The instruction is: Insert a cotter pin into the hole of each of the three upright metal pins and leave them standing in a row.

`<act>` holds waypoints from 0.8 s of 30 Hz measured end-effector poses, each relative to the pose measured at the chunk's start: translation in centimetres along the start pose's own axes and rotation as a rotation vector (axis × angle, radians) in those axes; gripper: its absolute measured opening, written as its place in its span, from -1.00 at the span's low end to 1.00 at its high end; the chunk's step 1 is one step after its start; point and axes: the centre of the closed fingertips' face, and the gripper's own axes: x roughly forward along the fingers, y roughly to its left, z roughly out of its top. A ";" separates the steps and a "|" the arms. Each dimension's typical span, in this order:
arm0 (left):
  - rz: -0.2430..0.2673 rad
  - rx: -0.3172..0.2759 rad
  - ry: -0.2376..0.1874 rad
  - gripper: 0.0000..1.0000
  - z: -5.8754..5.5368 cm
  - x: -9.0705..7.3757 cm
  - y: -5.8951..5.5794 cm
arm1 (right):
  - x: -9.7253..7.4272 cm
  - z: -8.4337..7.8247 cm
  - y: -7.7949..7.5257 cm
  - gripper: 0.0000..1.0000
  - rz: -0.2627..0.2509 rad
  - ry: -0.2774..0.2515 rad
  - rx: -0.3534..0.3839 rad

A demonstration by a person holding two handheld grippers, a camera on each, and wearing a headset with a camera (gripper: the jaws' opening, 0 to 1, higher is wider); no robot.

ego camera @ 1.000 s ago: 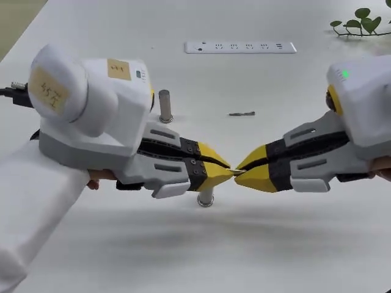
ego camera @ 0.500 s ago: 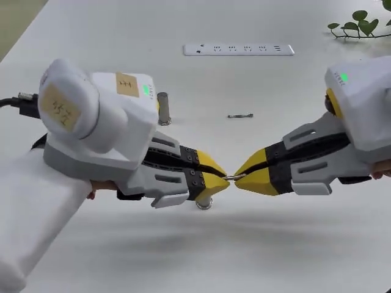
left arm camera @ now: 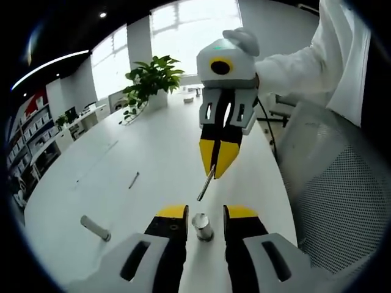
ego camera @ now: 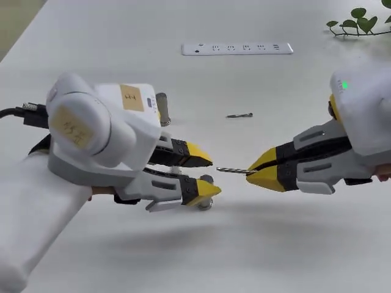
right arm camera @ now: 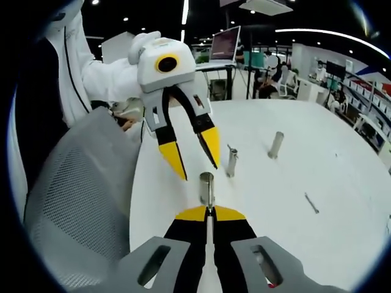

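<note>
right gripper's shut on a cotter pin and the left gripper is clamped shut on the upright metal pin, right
Not quite. The left gripper is open: the left gripper view shows its jaws either side of the upright metal pin with a gap on each side. The right gripper is indeed shut on a cotter pin.

White table point(ego camera: 293, 244) with power strip point(ego camera: 237, 48), loose cotter pin point(ego camera: 239, 115), upright metal pins point(ego camera: 162, 105)

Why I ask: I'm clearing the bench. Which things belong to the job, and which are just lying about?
Job: near pin, middle pin, far pin, held cotter pin, loose cotter pin, left gripper, right gripper.
Lying about: power strip, plant.
</note>
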 end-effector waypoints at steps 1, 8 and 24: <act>0.002 -0.013 0.015 -0.58 -0.4 0.1 0.1 | 0.1 -0.4 -0.1 -1.00 -0.005 0.015 -0.005; -0.009 -0.009 0.068 -0.60 -1.8 0.6 0.6 | 0.8 -1.3 -0.2 -1.00 -0.005 0.045 -0.014; -0.040 -0.021 0.077 -0.79 -2.3 1.1 0.5 | 1.6 -1.2 -0.1 -1.00 0.015 0.063 -0.064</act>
